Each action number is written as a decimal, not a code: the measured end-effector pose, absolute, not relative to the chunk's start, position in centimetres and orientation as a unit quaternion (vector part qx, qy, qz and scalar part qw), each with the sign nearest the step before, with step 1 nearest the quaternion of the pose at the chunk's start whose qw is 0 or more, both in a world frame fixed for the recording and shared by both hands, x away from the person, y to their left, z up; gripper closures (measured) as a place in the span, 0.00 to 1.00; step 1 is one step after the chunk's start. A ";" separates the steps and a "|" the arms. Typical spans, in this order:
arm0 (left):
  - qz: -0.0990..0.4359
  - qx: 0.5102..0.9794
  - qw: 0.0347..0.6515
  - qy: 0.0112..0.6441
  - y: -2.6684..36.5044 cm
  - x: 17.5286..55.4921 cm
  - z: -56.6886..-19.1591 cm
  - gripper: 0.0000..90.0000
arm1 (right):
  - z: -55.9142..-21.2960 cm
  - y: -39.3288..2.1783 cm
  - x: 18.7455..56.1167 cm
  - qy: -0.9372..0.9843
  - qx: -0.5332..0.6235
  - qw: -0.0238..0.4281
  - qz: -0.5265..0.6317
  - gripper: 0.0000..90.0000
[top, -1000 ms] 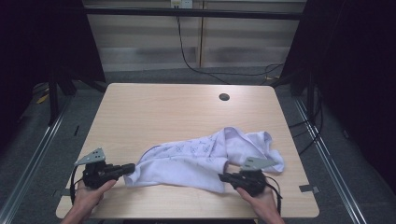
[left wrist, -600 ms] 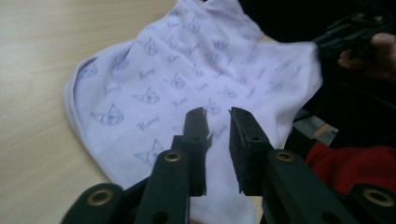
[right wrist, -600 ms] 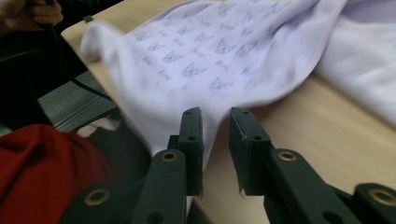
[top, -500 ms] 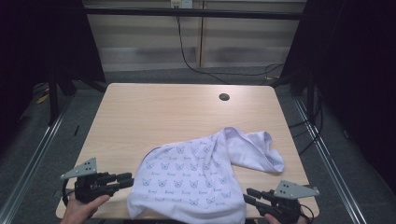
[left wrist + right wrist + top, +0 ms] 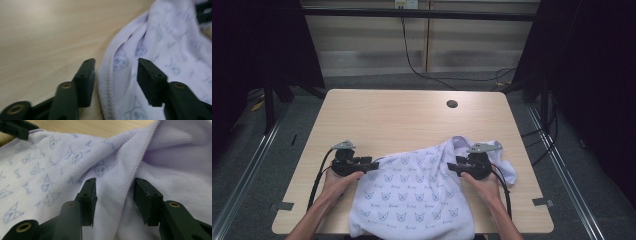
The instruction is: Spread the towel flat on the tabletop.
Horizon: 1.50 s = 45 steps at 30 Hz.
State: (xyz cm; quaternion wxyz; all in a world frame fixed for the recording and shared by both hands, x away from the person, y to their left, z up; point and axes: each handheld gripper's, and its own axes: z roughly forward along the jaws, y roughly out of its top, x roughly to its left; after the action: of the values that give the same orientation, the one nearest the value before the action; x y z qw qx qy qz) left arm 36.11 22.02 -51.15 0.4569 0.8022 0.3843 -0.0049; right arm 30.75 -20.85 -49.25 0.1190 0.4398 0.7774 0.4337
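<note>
A pale lilac towel printed with cat faces lies spread on the light wooden table between both claws. The left gripper and right gripper have just been opening, each straddling a hemmed edge, unclamped.

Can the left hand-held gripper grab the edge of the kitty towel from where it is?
Probably yes. The left hand-held gripper has just been opening, and the towel hem already lies between its jaws with nothing in the way.
</note>
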 end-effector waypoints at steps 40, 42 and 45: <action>-0.116 0.845 0.469 0.228 12.9 28.8 -49.0 0.61 | -50.0 -21.8 25.6 0.808 0.427 0.138 0.381 0.86; -0.114 0.845 0.469 0.232 12.9 29.0 -49.0 0.58 | -50.0 -21.0 26.7 0.812 0.417 0.129 0.388 0.94; -0.113 0.844 0.467 0.237 13.1 29.1 -49.1 0.56 | -49.2 -19.3 28.5 0.799 0.412 0.122 0.421 0.96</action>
State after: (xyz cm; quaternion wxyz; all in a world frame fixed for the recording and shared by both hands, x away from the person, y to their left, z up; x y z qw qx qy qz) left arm 29.13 13.06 -49.09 0.4674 0.8442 0.2366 -0.1132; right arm 28.51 -19.32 -49.23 0.1218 0.4119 0.7988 0.4212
